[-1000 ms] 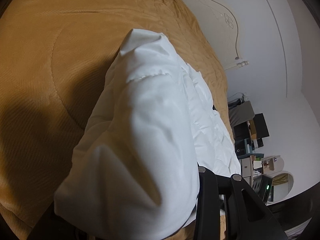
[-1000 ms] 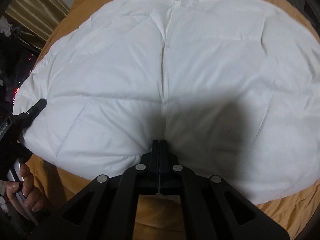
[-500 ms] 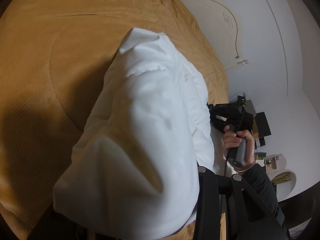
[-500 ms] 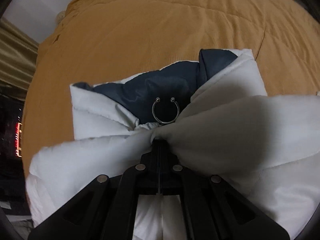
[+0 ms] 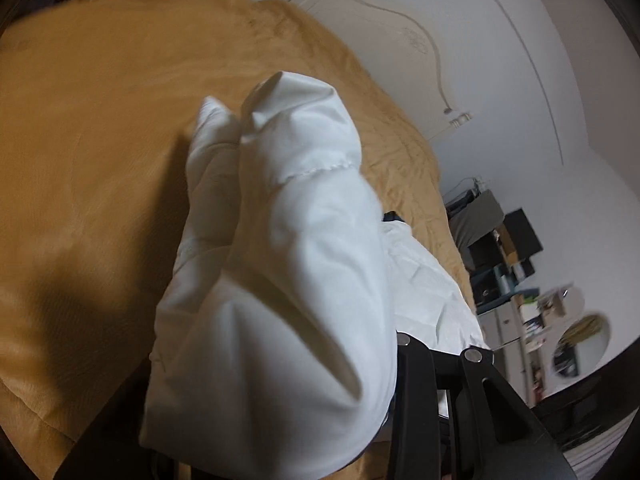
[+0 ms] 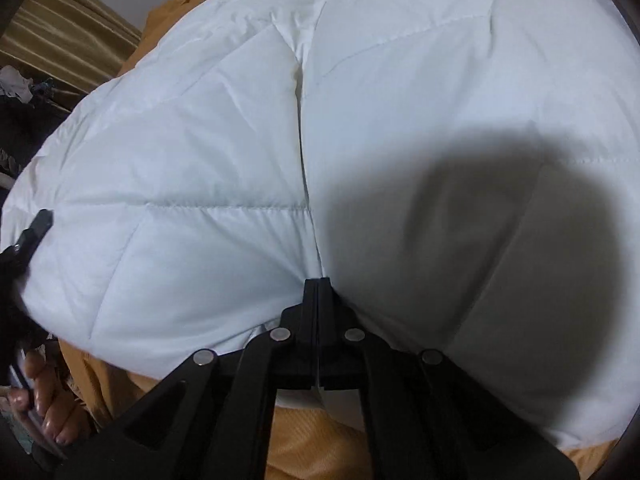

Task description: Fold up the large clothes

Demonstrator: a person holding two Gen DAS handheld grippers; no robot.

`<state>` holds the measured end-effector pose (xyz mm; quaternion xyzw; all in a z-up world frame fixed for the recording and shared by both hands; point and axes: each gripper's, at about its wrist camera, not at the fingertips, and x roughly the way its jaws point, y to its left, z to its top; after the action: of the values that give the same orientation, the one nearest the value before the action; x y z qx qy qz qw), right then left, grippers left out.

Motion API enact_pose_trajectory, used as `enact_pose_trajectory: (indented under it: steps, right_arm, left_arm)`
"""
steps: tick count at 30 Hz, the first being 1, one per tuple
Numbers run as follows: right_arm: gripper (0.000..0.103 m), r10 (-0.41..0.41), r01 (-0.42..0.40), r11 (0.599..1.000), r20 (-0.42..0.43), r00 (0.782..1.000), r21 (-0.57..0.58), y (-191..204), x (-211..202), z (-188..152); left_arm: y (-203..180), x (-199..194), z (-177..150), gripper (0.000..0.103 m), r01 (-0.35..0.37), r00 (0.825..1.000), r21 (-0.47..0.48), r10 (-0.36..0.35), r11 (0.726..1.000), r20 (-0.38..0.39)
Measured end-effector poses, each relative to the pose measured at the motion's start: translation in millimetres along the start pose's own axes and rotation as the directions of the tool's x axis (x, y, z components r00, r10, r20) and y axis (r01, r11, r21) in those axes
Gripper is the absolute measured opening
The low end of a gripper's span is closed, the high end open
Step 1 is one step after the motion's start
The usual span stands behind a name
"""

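A large white puffy jacket lies spread on an orange-brown bedspread, its centre seam running away from me. My right gripper is shut, its tips at the jacket's near hem at the seam; whether it pinches the cloth I cannot tell. In the left wrist view a thick fold of the white jacket is bunched over my left gripper and hides its tips; only its right finger shows. The left gripper also shows at the jacket's left edge in the right wrist view.
The bedspread shows under the jacket's near hem. A white headboard and wall stand beyond the bed. Shelves with clutter stand at the right. Gold curtains hang at the far left.
Half a second ago the right gripper held a lifted bunch showing the dark lining; now the jacket lies flat before it again. The left gripper's bundle shifted and the view turned.
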<state>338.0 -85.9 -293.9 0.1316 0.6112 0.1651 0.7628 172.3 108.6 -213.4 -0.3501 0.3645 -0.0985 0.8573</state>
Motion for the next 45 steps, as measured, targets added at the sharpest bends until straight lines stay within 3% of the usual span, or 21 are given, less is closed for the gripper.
enact_pose_trajectory:
  steps: [3, 5, 9, 11, 13, 14, 15, 17, 19, 22, 25, 26, 28, 29, 32, 34, 36, 38, 41, 44, 45]
  right_arm:
    - [0.0, -0.002, 0.001, 1.0, -0.02, 1.0, -0.007, -1, 1, 3]
    - [0.0, 0.056, -0.055, 0.998, -0.021, 0.998, 0.033, -3, 9, 12]
    - [0.0, 0.223, -0.222, 0.973, -0.022, 0.974, 0.062, -24, 6, 20]
    - [0.004, 0.251, -0.253, 0.963, 0.035, 0.967, 0.093, -38, -28, 11]
    - [0.005, 0.162, -0.18, 0.98, 0.178, 0.971, 0.087, -64, -86, 4]
    - [0.016, 0.094, -0.125, 0.986, 0.254, 0.963, 0.107, -80, -114, -1]
    - [0.048, 0.019, -0.072, 0.985, 0.323, 0.946, 0.155, -97, -141, -7]
    - [0.085, -0.111, -0.021, 0.959, 0.445, 0.889, 0.282, -130, -189, -23]
    - [0.085, -0.152, -0.04, 0.941, 0.524, 0.838, 0.336, -154, -223, -34]
    - [0.085, -0.179, -0.039, 0.932, 0.553, 0.813, 0.359, -164, -247, -24]
    - [0.085, -0.194, 0.035, 0.956, 0.535, 0.822, 0.292, -168, -277, -5]
    - [0.085, -0.188, 0.07, 0.969, 0.521, 0.832, 0.239, -165, -284, 1]
    - [0.085, -0.182, 0.141, 0.983, 0.496, 0.849, 0.119, -147, -283, 28]
    - [0.085, -0.174, 0.164, 0.984, 0.471, 0.865, 0.062, -144, -274, 26]
    - [0.083, -0.185, 0.22, 0.973, 0.331, 0.926, -0.072, -117, -243, 71]
    - [0.078, -0.251, 0.282, 0.954, 0.242, 0.937, -0.104, -108, -211, 100]
    - [0.028, -0.296, 0.304, 0.951, 0.118, 0.948, -0.059, -121, -181, 121]
    - [0.024, -0.208, 0.208, 0.976, -0.008, 0.978, 0.063, -151, -160, 129]
    - [0.022, -0.117, 0.128, 0.978, -0.074, 0.99, 0.162, -188, -143, 125]
    - [0.022, -0.093, 0.111, 0.976, -0.098, 0.991, 0.188, -203, -135, 110]
    - [0.022, -0.111, 0.126, 0.976, -0.091, 0.99, 0.179, -204, -135, 106]
  left_arm:
    - [-51, -3, 0, 0.036, 0.011, 1.0, 0.128, -0.013, 0.992, 0.013]
    - [-90, 3, -4, 0.036, 0.023, 1.0, 0.224, -0.025, 0.974, 0.005]
    - [-177, 17, -20, 0.036, 0.032, 0.999, 0.454, -0.032, 0.89, -0.009]
    - [-209, 28, -30, 0.036, 0.043, 0.999, 0.511, -0.032, 0.858, -0.03]
    - [-235, 48, -45, 0.036, 0.056, 0.997, 0.558, -0.021, 0.828, -0.069]
    - [-246, 59, -53, 0.036, 0.059, 0.996, 0.58, -0.011, 0.813, -0.085]
    - [-258, 74, -65, 0.036, 0.064, 0.994, 0.609, 0.003, 0.791, -0.107]
    - [-279, 107, -95, 0.04, 0.065, 0.989, 0.688, 0.043, 0.722, -0.139]
    - [-293, 136, -129, 0.044, 0.061, 0.983, 0.768, 0.096, 0.638, -0.157]
    - [-303, 178, -181, 0.052, 0.043, 0.965, 0.854, 0.2, 0.518, -0.169]
    - [-310, 190, -218, 0.054, -0.043, 0.964, 0.922, 0.257, 0.385, -0.063]
    - [-309, 191, -224, 0.054, -0.061, 0.965, 0.927, 0.261, 0.371, -0.04]
    - [-306, 191, -228, 0.053, -0.075, 0.965, 0.921, 0.262, 0.382, -0.03]
    - [-304, 191, -229, 0.053, -0.077, 0.965, 0.92, 0.261, 0.384, -0.028]
    - [-298, 185, -228, 0.053, -0.066, 0.964, 0.921, 0.263, 0.383, -0.04]
    - [-291, 177, -225, 0.053, -0.038, 0.965, 0.916, 0.252, 0.4, -0.07]
    - [-286, 171, -219, 0.053, 0.019, 0.966, 0.911, 0.227, 0.413, -0.124]
    - [-278, 161, -211, 0.055, 0.102, 0.962, 0.899, 0.189, 0.425, -0.199]
    - [-267, 140, -193, 0.055, 0.243, 0.927, 0.86, 0.154, 0.449, -0.343]
    - [-253, 100, -161, 0.056, 0.43, 0.836, 0.757, 0.099, 0.493, -0.539]
    - [-249, 87, -150, 0.056, 0.459, 0.817, 0.729, 0.082, 0.507, -0.571]
